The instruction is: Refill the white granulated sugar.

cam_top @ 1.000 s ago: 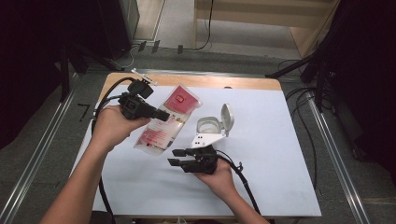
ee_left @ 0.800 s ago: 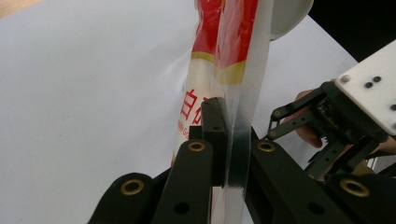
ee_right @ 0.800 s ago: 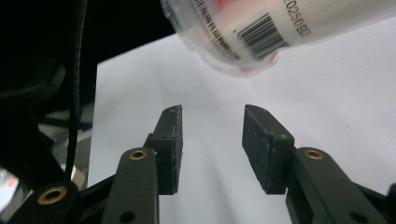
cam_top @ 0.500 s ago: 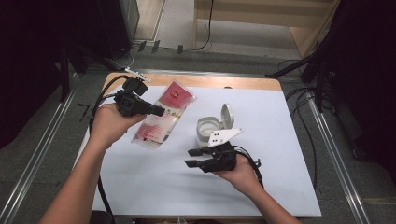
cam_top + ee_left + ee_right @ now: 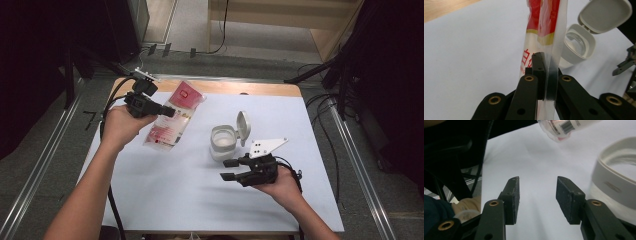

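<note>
Left gripper (image 5: pixel 167 111) pinches the pouch (image 5: pixel 172 120); right gripper (image 5: pixel 230 170) spread, holding nothing.

The red-and-clear pouch hangs tilted over the table's (image 5: pixel 165 195) far left, clamped at its edge. The white jar (image 5: pixel 222 141), lid flipped up, stands mid-table, just beyond the right gripper, whose jaws have just been opening with nothing between them.
</note>
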`<state>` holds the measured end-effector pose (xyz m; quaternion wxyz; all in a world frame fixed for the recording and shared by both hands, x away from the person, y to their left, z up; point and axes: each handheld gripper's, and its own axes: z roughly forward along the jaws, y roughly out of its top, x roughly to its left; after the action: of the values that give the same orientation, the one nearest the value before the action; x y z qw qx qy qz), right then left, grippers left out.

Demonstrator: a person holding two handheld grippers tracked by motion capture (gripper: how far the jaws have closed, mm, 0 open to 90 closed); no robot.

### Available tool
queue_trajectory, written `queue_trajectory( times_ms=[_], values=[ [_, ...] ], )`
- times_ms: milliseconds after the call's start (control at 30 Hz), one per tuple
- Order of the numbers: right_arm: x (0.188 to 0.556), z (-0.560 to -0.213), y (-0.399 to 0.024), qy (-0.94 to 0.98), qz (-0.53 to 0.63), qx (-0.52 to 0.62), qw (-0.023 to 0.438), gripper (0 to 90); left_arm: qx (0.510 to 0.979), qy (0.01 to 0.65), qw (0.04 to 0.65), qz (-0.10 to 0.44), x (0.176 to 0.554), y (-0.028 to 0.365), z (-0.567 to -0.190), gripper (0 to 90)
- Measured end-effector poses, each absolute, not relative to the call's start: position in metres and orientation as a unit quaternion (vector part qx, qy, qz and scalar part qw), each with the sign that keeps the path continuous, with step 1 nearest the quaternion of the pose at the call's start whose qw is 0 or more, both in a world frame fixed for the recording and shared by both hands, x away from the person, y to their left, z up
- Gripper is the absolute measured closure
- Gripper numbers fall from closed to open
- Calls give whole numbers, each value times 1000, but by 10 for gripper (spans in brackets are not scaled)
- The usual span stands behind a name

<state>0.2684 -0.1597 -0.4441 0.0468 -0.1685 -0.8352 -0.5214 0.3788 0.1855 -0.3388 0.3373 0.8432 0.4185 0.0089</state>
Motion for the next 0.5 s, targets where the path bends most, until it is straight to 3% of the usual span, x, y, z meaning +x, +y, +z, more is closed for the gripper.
queue_trajectory(
  times_ms=[500],
  values=[
    [281,-446,-197,-828,-519,-209,32,542,828,446,337,25,413,181,-366,900]
  ],
)
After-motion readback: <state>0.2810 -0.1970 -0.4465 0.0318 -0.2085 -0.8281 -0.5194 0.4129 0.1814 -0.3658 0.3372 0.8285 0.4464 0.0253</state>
